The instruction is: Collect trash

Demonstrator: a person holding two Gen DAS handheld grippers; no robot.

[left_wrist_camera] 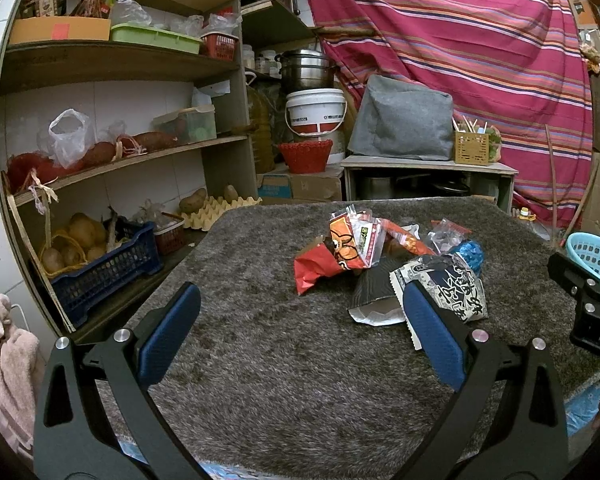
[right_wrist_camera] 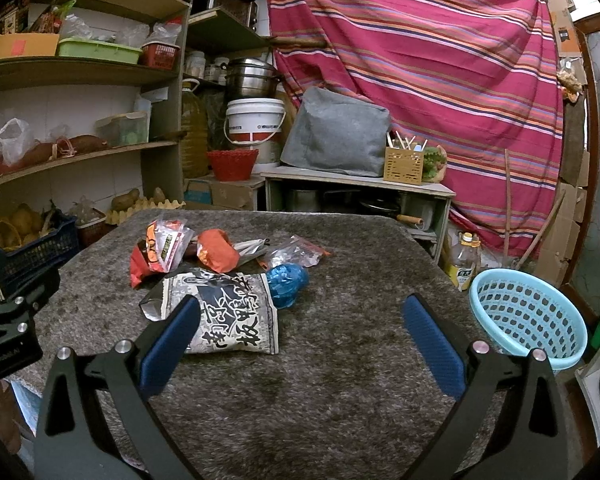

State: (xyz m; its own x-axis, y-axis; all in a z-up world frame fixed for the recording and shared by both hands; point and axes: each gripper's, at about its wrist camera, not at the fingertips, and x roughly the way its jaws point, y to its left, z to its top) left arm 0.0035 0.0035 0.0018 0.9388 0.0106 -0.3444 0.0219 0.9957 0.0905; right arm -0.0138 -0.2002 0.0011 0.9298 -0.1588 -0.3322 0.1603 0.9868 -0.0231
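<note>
Hidden or unclear. In my left wrist view the right edge of the frame cuts off the light blue basket (left_wrist_camera: pixel 592 258), and part of my right gripper's black body stands in front of it. The black-and-white snack bag (left_wrist_camera: pixel 452 288) is partly covered by my left gripper's right-hand finger pad (left_wrist_camera: pixel 432 332); its printed characters cannot be read with certainty. A dark wrapper under that bag shows only a torn, pale edge. In my right wrist view the left finger pad (right_wrist_camera: pixel 168 344) overlaps the lower left corner of the same bag (right_wrist_camera: pixel 228 312).

Grippers. My left gripper (left_wrist_camera: pixel 296 332), lower centre of its frame, is spread wide, with bare grey rug (left_wrist_camera: pixel 260 360) between the pads; it holds nothing. My right gripper (right_wrist_camera: pixel 298 344) is likewise spread wide and empty. Whether either overlapping pad actually touches the bag cannot be told.

Trash. The pile lies on the rug, centre to centre-right of the left view (centre-left in the right view): a red-orange wrapper (left_wrist_camera: pixel 332 256), a clear crumpled wrapper (right_wrist_camera: pixel 296 252), a shiny blue crumpled wrapper (right_wrist_camera: pixel 286 282) just beside the snack bag's upper right corner, and the snack bag nearest the camera. The basket (right_wrist_camera: pixel 528 316) stands at the right of the right view, well apart from the pile.
</note>
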